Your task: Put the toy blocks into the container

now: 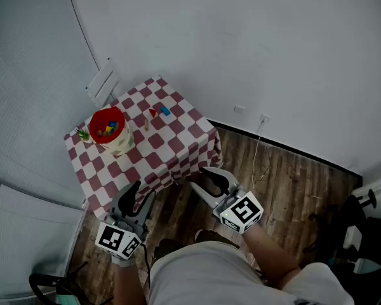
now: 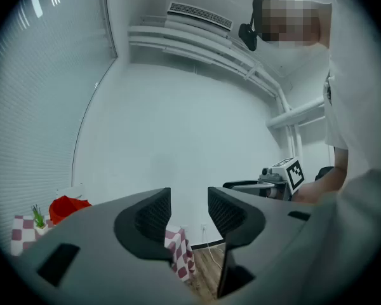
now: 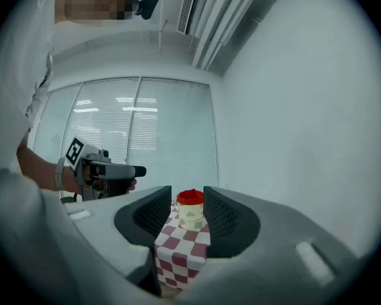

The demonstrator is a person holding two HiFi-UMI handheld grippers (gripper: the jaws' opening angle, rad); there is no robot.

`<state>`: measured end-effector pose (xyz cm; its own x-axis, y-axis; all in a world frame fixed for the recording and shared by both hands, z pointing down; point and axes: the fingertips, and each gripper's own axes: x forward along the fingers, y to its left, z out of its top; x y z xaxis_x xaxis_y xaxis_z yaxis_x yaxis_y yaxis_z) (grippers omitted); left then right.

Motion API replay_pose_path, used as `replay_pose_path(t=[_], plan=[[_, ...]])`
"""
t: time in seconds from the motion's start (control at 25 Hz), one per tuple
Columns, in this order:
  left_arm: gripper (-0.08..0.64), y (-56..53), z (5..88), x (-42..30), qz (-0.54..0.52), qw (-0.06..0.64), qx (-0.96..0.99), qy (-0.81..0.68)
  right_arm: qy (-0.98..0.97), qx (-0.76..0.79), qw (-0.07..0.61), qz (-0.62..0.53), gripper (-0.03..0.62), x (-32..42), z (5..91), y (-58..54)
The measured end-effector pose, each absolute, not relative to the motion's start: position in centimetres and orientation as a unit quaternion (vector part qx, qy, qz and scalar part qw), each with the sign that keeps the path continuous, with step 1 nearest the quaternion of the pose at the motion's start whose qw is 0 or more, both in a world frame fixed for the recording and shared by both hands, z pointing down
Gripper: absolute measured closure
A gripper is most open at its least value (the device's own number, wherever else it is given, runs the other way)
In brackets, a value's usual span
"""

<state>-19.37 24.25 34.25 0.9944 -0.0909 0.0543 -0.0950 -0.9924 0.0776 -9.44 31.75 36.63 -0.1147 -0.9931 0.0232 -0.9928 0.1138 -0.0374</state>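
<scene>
A small table with a red-and-white checked cloth [image 1: 178,151] stands in the corner. On it is the container [image 1: 109,129], a cream bucket with a red rim and several coloured blocks inside. A blue block [image 1: 164,110], a red block [image 1: 153,113] and a small tan piece [image 1: 146,126] lie on the cloth to its right. My left gripper [image 1: 141,194] and right gripper [image 1: 202,178] are held level in front of the table, short of its near edge. Both are open with nothing between the jaws. In the right gripper view the container [image 3: 190,208] shows far off between the jaws.
A small green thing [image 1: 83,134] sits at the table's left edge. A white panel [image 1: 101,84] leans on the wall behind. A cable [image 1: 260,148] hangs from a wall socket over the wooden floor [image 1: 286,183]. Dark equipment [image 1: 362,227] stands at right.
</scene>
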Motion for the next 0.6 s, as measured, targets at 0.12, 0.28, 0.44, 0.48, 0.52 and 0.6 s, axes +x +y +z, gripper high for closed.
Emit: replay_pose_path(t=[0.12, 0.28, 0.44, 0.48, 0.52, 0.6], plan=[[0.399, 24.5, 34.6, -18.3, 0.026, 0.045, 0.997, -0.054, 0.748, -0.663, 0.005, -0.025, 0.431, -8.4, 37.0, 32.0], [0.399, 25.2, 35.2, -17.0, 0.035, 0.048, 0.996, -0.061, 0.748, -0.663, 0.007, -0.035, 0.431, -6.9, 37.7, 32.6], [0.399, 25.7, 36.0, -15.8, 0.047, 0.053, 0.995, -0.068, 0.747, -0.663, 0.020, -0.046, 0.431, -5.6, 38.1, 32.9], [0.399, 25.7, 36.3, -15.5, 0.051, 0.055, 0.995, -0.068, 0.746, -0.664, 0.026, -0.048, 0.431, -5.2, 38.3, 32.9], [0.399, 25.6, 36.6, -15.2, 0.054, 0.058, 0.995, -0.068, 0.745, -0.665, 0.031, -0.052, 0.431, -4.8, 38.5, 32.8], [0.399, 25.2, 37.2, -14.5, 0.061, 0.059, 0.994, -0.067, 0.740, -0.669, 0.038, -0.060, 0.431, -4.0, 39.0, 32.6]])
